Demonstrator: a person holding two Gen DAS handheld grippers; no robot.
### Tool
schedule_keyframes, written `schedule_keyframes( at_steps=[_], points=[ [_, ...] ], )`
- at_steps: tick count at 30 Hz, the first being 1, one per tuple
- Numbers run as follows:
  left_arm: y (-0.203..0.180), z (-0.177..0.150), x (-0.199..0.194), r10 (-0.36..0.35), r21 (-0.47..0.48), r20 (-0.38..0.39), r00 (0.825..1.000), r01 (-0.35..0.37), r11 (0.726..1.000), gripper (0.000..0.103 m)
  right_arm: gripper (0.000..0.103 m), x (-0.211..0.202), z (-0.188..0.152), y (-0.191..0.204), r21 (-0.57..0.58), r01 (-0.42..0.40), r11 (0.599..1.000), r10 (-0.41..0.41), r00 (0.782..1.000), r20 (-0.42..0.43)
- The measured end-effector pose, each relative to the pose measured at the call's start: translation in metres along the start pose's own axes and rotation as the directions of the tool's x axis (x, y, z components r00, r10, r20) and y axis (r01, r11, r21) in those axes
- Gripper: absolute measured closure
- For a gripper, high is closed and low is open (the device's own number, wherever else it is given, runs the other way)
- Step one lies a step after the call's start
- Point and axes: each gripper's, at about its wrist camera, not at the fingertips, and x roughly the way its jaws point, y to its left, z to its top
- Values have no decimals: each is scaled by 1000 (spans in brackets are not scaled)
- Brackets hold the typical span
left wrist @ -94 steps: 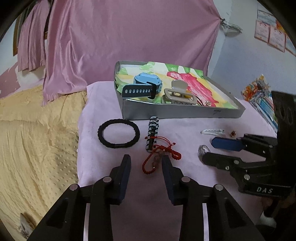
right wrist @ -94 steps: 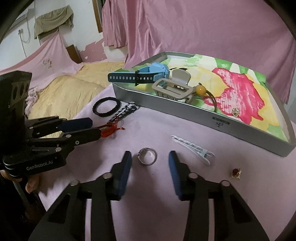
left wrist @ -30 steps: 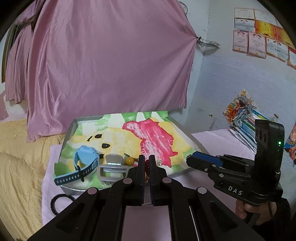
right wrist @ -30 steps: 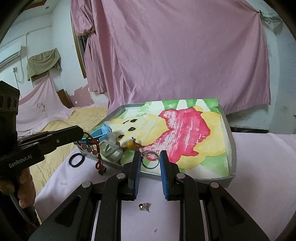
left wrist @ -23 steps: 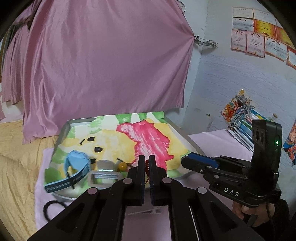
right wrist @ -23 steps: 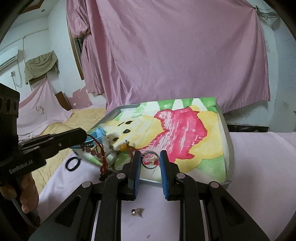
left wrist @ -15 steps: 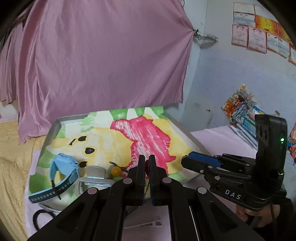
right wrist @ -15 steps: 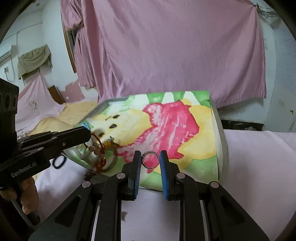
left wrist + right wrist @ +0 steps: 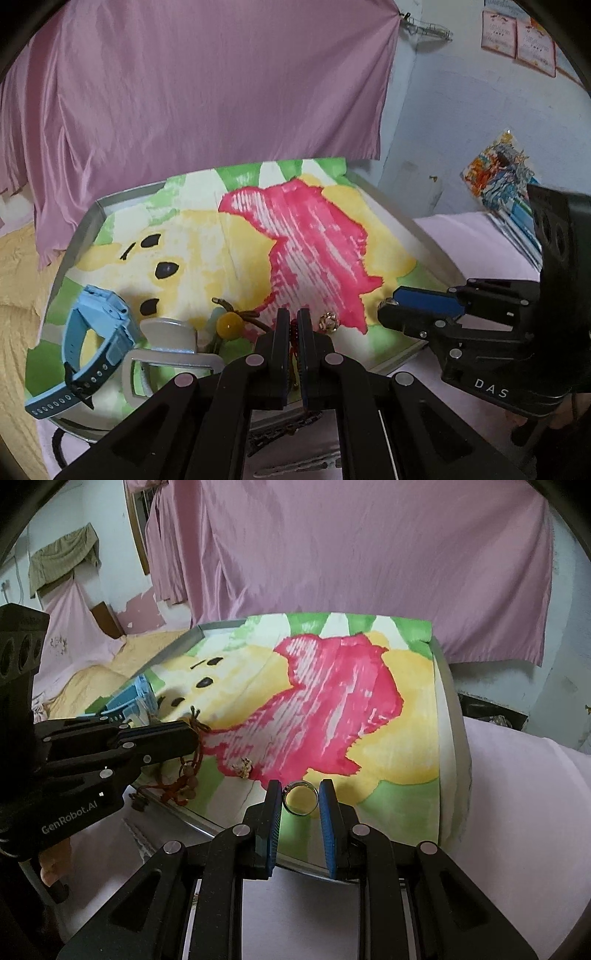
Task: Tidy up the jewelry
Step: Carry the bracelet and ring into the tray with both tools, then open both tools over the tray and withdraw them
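My left gripper [image 9: 293, 317] is shut on a red cord bracelet [image 9: 294, 334] with beads; in the right wrist view the bracelet [image 9: 184, 779] hangs from it over the tray's near edge. My right gripper [image 9: 300, 788] is shut on a silver ring [image 9: 300, 798], held over the near part of the grey tray [image 9: 448, 709] lined with a colourful picture. In the tray lie a blue watch [image 9: 92, 332], a grey hair claw [image 9: 166, 354], a hair tie with a yellow bead [image 9: 229, 323] and a small gold earring [image 9: 328, 320].
On the pink cloth in front of the tray lie a white hair clip [image 9: 299, 467], a dark braided band [image 9: 284, 432] and a black ring bracelet [image 9: 57, 445]. A pink curtain [image 9: 207, 85] hangs behind. A stack of colourful books [image 9: 506, 173] lies at the right.
Both grippers have moved forward and lower over the tray, carrying the bracelet and the ring. The tray fills more of both views.
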Motion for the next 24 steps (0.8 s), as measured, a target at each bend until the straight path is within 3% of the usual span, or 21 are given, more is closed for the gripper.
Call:
schedule_keyframes(
  at_steps=[9,16,19,22,24],
  points=[
    [-1,-1,-1,20,13,8,1000,-20,1000,93,77,-3,-2,-4,29,3,1000,-3,1000,14],
    [1,-3,-18,3,-6,76,997,-3,1000,61,64,-25,-7,-8,56,13,998,-19,995,96],
    [3,-4,-30,14,-27,122,992,-10,1000,50,63,-39,-10,-8,79,7,997,-20,987,158],
    [7,-7,-45,27,-64,177,984,-16,998,37,52,-54,-15,-7,101,16,995,-38,975,221],
    [10,-11,-56,39,-83,213,976,-22,996,31,52,-63,-19,-5,109,16,994,-44,965,258]
  ],
)
